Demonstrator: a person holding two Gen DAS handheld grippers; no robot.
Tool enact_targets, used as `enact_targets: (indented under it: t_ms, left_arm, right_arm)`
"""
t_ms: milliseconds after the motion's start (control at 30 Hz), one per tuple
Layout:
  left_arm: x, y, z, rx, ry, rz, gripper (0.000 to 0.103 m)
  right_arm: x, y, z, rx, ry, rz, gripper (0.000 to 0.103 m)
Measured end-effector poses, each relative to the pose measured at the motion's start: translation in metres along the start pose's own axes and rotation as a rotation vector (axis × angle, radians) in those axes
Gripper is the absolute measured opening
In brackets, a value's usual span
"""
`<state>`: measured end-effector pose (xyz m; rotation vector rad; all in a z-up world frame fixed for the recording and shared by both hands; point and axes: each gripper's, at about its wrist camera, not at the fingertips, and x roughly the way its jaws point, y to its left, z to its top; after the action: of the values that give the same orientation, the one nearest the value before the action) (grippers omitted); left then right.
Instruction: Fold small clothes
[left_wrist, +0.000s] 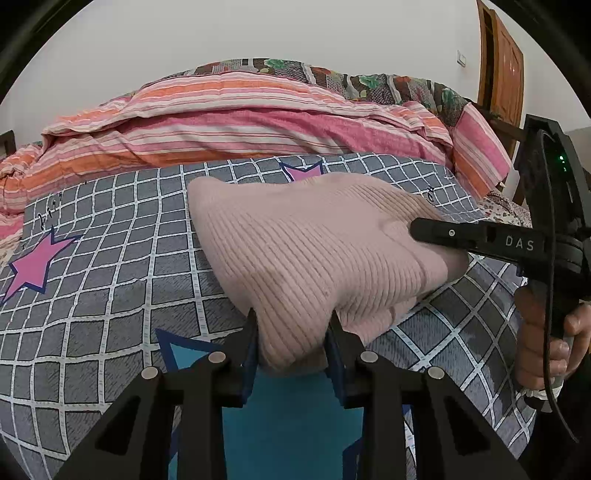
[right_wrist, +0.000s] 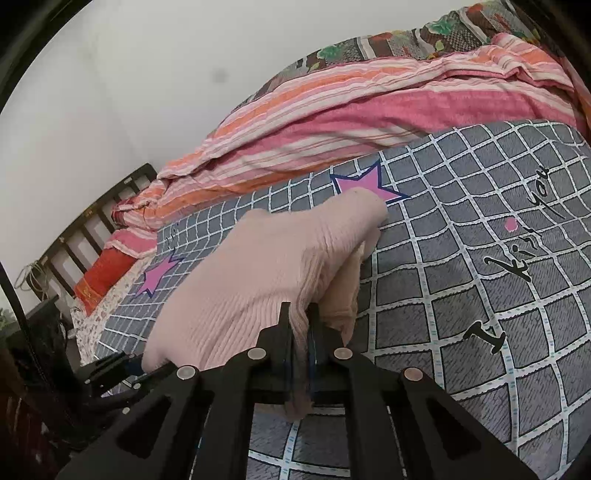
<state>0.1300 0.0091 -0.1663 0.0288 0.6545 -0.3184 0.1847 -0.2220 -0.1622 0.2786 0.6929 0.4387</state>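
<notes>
White wall (left_wrist: 258, 29), wooden door (left_wrist: 506, 70), slatted bed frame (right_wrist: 92, 221).

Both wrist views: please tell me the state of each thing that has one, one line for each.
Pink knit garment: bunched, its near edge lifted off the bed cover, gripped at two places.
Left hand-held gripper: closed on the garment's near edge.
Right hand-held gripper: shut on a fold of the garment.
Grey checked bed cover: spread flat.
Striped quilt: rumpled.

Right gripper (right_wrist: 299, 314) pinches pink knit garment (right_wrist: 251, 273) on bed (right_wrist: 461, 280)
</notes>
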Motion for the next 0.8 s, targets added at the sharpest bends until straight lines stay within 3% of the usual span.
enact_targets:
  t_ms: [67, 200, 367, 433, 467, 567, 667, 800]
  left_arm:
    - [0.000, -0.001, -0.001, 0.004, 0.001, 0.002, 0.033]
    - [0.001, -0.002, -0.001, 0.007, 0.012, 0.001, 0.038]
    - [0.006, 0.001, -0.002, -0.018, 0.028, -0.015, 0.038]
    - [0.005, 0.003, -0.002, -0.032, 0.013, -0.023, 0.030]
    - [0.004, 0.006, -0.001, -0.041, 0.005, -0.031, 0.028]
    - [-0.002, 0.018, 0.002, -0.078, -0.013, -0.070, 0.023]
    - [-0.010, 0.027, 0.004, -0.090, -0.036, -0.090, 0.022]
    - [-0.002, 0.024, 0.000, -0.088, 0.004, -0.095, 0.026]
  right_arm:
    - [0.001, 0.001, -0.001, -0.014, 0.004, -0.016, 0.014]
    - [0.003, 0.001, -0.002, -0.015, 0.035, -0.003, 0.032]
    - [0.010, -0.003, -0.007, 0.010, 0.065, 0.006, 0.034]
    - [0.014, -0.005, -0.008, 0.034, 0.071, 0.017, 0.032]
    - [0.015, -0.005, -0.009, 0.042, 0.071, 0.023, 0.023]
    - [0.007, -0.004, -0.009, 0.037, 0.026, 0.057, 0.010]
    - [-0.010, -0.003, -0.006, 0.029, -0.040, 0.123, 0.008]
    - [0.001, 0.001, -0.011, -0.001, 0.010, 0.060, 0.008]
